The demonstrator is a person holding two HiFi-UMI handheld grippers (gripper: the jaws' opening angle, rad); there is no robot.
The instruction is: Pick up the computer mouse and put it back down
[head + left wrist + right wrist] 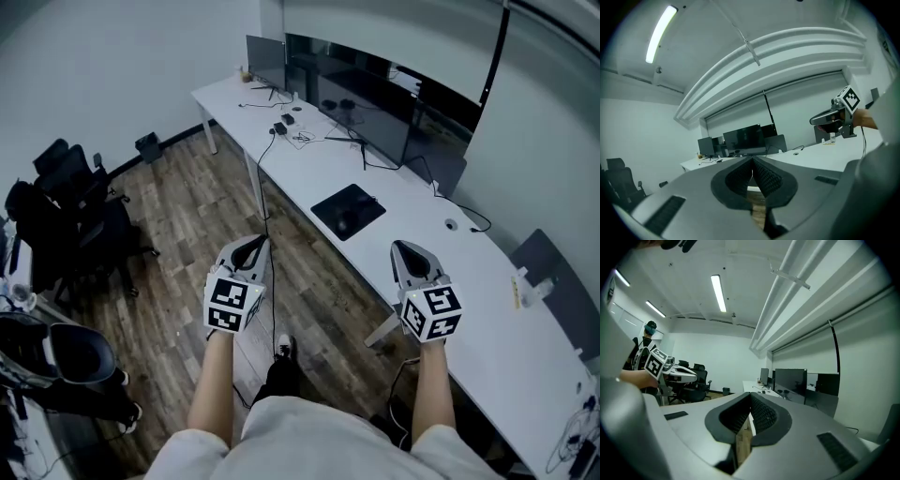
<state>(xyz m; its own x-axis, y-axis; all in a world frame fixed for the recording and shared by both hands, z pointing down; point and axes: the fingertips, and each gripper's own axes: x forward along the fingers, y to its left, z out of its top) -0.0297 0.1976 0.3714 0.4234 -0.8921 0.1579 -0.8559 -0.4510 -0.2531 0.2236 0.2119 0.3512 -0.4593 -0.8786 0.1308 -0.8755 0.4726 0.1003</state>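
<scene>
Left gripper (253, 247) and right gripper (405, 249) both closed, empty. Small black computer mouse (343, 222) sits on black rectangular mat (364, 200) at long white bench's (487, 309) front edge. Likely light, rigid, slick; pinch its sides.

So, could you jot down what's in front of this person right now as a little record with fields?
floor: wood-pattern floor
desk: long white desk along the wall
pad: flat black rectangular mouse pad on the desk
mouse: small dark computer mouse on the pad, untouched
left hand: grey left tool, shut, empty, over the floor
right hand: grey right tool, shut, empty, near the desk's front edge
screens: wide dark monitors at the desk's far end
</scene>
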